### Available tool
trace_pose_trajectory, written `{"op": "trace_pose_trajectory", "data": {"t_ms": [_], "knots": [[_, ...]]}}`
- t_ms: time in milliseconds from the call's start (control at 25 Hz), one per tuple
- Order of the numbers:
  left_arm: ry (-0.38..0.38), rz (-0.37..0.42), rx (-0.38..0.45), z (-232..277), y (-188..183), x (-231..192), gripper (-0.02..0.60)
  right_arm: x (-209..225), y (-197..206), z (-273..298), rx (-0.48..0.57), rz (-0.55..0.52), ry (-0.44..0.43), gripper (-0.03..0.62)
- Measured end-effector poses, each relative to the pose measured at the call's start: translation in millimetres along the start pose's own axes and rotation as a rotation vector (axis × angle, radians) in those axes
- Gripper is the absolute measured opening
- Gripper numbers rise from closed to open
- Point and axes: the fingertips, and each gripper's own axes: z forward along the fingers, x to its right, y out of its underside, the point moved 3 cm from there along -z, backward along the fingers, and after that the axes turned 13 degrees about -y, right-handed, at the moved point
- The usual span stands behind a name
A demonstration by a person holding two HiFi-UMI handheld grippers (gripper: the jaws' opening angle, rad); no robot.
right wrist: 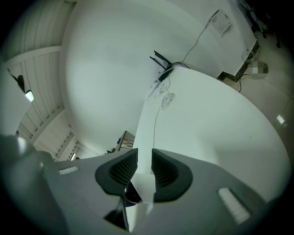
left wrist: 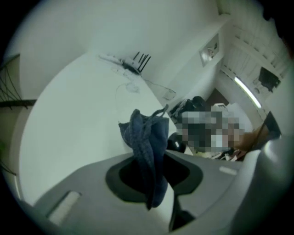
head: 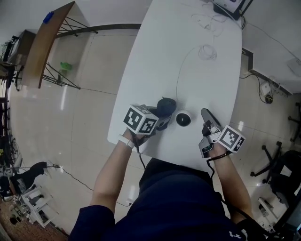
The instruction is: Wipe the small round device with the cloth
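The small round device [head: 183, 118], white with a dark lens, sits on the white table [head: 188, 70] near its front edge. My left gripper [head: 162, 114] is just to its left, shut on a dark blue cloth [head: 166, 105]. In the left gripper view the cloth [left wrist: 147, 137] hangs bunched between the jaws of the left gripper [left wrist: 154, 161]. My right gripper [head: 205, 116] hovers a little right of the device, not touching it. In the right gripper view the right gripper [right wrist: 144, 165] has its pads a narrow gap apart, with the device's dark dome [right wrist: 132, 196] low behind them.
A thin cable [head: 178, 75] runs from the device to a loose coil [head: 207, 52] and a box with antennas [head: 228, 5] at the far end. A wooden board on a frame [head: 42, 44] stands at the left, an office chair [head: 282, 164] at the right.
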Motion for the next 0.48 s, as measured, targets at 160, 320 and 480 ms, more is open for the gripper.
{"op": "trace_pose_trajectory", "data": {"t_ms": [160, 320, 480], "knots": [[-0.109, 0.285, 0.101, -30.7, -19.3, 37.7, 0.097, 1.4, 0.9, -14.3, 0.010, -0.020, 0.013, 0.098], [-0.212, 0.749, 0.017, -22.1, -15.4, 82.5, 0.097, 1.9, 2.4, -24.0, 0.026, -0.023, 0.019, 0.098], [-0.343, 1.183, -0.103, -0.3, -7.7, 92.1, 0.097, 0.7, 4.1, -25.0, 0.033, -0.027, 0.018, 0.095]]}}
